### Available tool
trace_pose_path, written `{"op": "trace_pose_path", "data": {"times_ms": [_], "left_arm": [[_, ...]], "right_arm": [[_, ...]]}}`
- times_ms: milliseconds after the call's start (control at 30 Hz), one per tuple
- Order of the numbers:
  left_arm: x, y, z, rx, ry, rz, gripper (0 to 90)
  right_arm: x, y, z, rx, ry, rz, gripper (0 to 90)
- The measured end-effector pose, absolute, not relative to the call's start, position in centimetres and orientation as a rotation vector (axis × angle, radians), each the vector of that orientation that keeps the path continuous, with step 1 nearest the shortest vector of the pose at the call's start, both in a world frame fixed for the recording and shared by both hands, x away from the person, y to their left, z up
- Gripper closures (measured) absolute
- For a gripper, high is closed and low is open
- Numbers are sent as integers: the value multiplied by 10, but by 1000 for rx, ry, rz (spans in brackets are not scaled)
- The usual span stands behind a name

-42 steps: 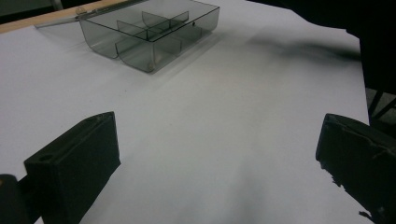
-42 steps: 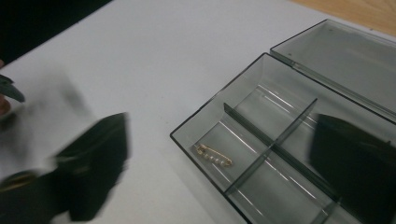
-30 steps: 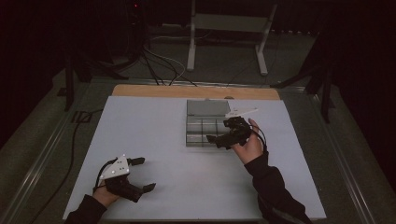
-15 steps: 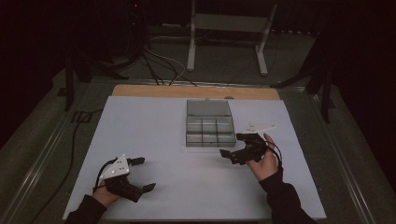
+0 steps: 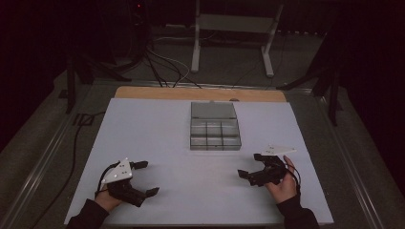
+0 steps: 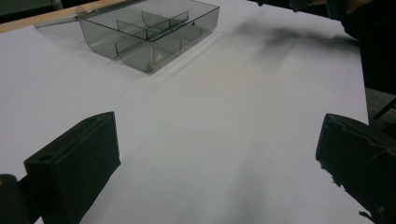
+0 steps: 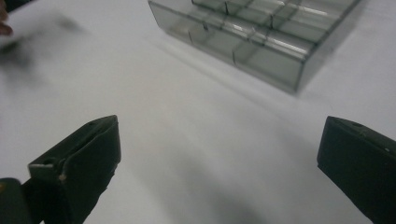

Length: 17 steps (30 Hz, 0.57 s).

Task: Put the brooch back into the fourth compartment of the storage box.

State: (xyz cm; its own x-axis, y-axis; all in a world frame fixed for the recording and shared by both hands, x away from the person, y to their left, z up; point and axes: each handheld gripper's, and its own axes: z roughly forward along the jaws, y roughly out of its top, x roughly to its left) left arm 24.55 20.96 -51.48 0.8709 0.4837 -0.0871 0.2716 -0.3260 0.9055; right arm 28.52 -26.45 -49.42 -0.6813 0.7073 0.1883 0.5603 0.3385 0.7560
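Note:
A clear grey compartment box [image 5: 214, 126] sits at the middle of the white table top [image 5: 157, 129], its lid open toward the far side. It also appears in the left gripper view as the box [image 6: 149, 32] and in the right gripper view as the box [image 7: 266, 28]. Its compartments look empty. My left gripper [image 5: 145, 177] rests near the front left, open, nothing between its jaws [image 6: 219, 154]. My right gripper [image 5: 250, 165] hovers at the front right, below and right of the box, open and empty [image 7: 219, 154].
A wooden strip [image 5: 200, 93] runs along the table's far edge. Beyond it stand a white metal frame [image 5: 234, 33] and cables on the floor [image 5: 162, 67]. Bare white surface lies between the two grippers.
My right gripper has pulled back from the box's near right corner toward the front right of the table. The left gripper has stayed in place.

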Motion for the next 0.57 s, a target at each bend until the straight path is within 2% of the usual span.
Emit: {"op": "trace_pose_path", "data": {"times_ms": [567], "left_arm": [[246,209,-515,1934,557,242,12]], "right_arm": [[259,-309,-508,1260,2338,1246,0]]}}
